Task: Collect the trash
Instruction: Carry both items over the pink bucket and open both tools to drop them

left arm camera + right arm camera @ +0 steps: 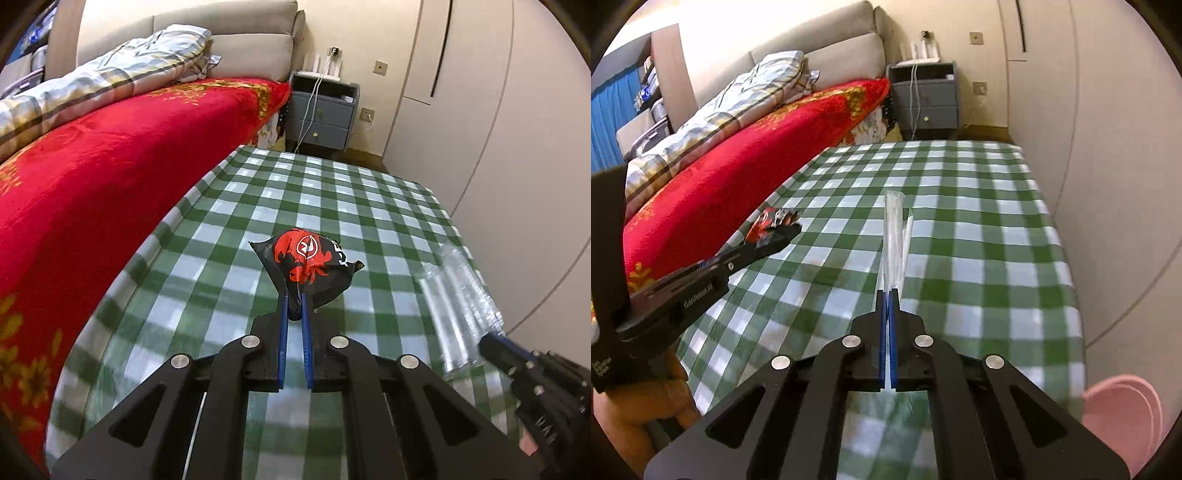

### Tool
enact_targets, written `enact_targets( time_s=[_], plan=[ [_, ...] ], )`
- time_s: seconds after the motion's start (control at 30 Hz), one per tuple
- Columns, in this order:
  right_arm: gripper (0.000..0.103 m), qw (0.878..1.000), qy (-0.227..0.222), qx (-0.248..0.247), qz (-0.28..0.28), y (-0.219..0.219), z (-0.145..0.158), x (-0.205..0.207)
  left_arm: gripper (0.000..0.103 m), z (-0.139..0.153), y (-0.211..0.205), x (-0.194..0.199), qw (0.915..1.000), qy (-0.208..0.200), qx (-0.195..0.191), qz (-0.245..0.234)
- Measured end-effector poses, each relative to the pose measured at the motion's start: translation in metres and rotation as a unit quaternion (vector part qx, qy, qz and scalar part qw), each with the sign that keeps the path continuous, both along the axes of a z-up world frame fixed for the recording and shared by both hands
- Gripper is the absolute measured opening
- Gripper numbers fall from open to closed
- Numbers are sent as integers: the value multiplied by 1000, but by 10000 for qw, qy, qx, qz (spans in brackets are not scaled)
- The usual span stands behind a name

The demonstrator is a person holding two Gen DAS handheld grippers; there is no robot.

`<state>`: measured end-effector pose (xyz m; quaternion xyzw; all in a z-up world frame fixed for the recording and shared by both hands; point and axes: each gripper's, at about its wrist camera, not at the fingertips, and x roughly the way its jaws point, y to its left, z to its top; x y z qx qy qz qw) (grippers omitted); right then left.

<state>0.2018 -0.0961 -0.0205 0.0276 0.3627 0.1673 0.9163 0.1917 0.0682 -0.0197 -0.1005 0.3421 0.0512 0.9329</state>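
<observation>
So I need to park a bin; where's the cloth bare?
Bare check cloth runs from the clear wrapper to the wall side and far edge. Crowded only near the bed, where the left gripper holds the snack bag.

Clear plastic wrapper [458, 306] blurred; pink object [1123, 417] cut off.

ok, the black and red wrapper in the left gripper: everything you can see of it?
The snack wrapper is crinkled glossy film, black with a red crab-like print, a white round logo and white lettering. The left gripper is shut on its narrow bottom end, and the rest fans out above the fingertips, held over the green checked tablecloth. In the right wrist view it shows side-on, beside the red blanket. Nothing else visibly touches it.
</observation>
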Motion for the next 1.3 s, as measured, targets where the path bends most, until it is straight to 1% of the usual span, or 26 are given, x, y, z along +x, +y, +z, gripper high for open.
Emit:
enact_targets(
  time_s=[0.17,0.3,0.47,0.6,0.87,1.3],
  plan=[
    [1,9997,-171,-25,-154,-16,16,-35,7,6,-8,-32,9994,-227,-198,-153],
    [1,9990,-335,-46,-301,-29,29,-66,7,11,-20,-51,9988,-337,-102,-336],
    [1,9978,-472,-44,-464,-43,41,-93,7,19,-33,-73,9974,-455,14,-558],
    [1,9967,-534,-54,-616,-53,47,-113,7,19,-41,-87,9964,-478,55,-705],
    [1,9942,-551,-137,-918,-69,47,-142,7,18,-66,-111,9928,-529,84,-1068],
    [1,9870,-427,-179,-1541,-106,43,-167,7,10,-100,-121,9870,-552,-1,-1511]
  ],
)
